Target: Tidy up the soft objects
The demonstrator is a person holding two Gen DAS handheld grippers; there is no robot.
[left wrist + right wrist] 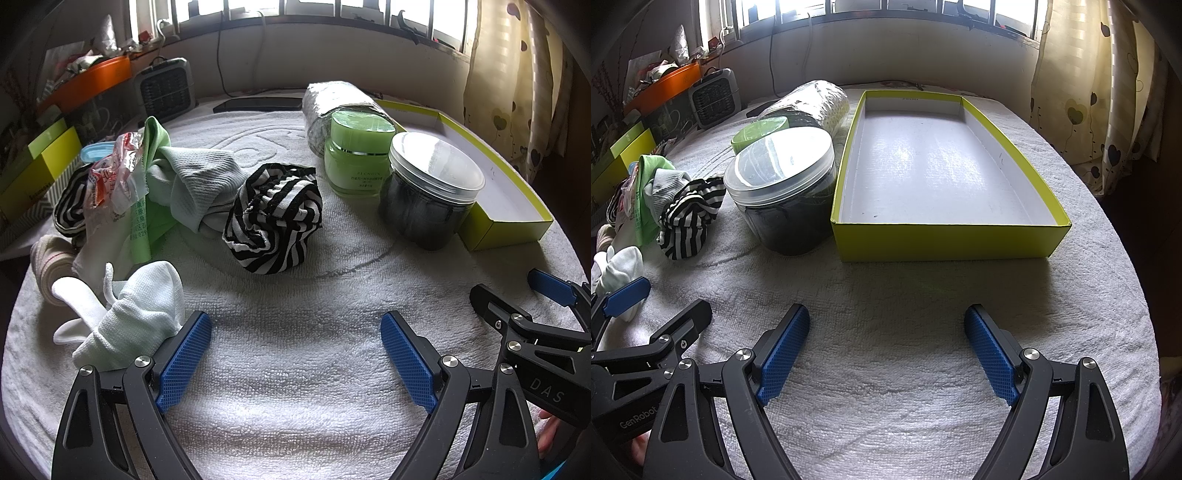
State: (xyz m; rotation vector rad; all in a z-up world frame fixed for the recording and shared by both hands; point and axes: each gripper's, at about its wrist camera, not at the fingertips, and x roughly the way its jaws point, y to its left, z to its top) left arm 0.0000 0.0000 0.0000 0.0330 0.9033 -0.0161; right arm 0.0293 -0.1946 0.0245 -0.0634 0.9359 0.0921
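A balled black-and-white striped cloth (275, 218) lies mid-table on the white towel (295, 350); it also shows in the right wrist view (689, 216). A grey sock (201, 181), a white sock (136, 310) and a second striped cloth (70, 208) lie at the left. An empty yellow-green box (945, 240) stands at the right. My left gripper (295, 354) is open and empty, just right of the white sock. My right gripper (886, 350) is open and empty, in front of the box.
A clear-lidded dark jar (783, 192), a green cream jar (356, 158) and a wrapped roll (332, 107) stand beside the box. A green tube (140, 229), a snack wrapper (110, 177), a small fan (166, 88) and a phone (258, 104) are at the left and back.
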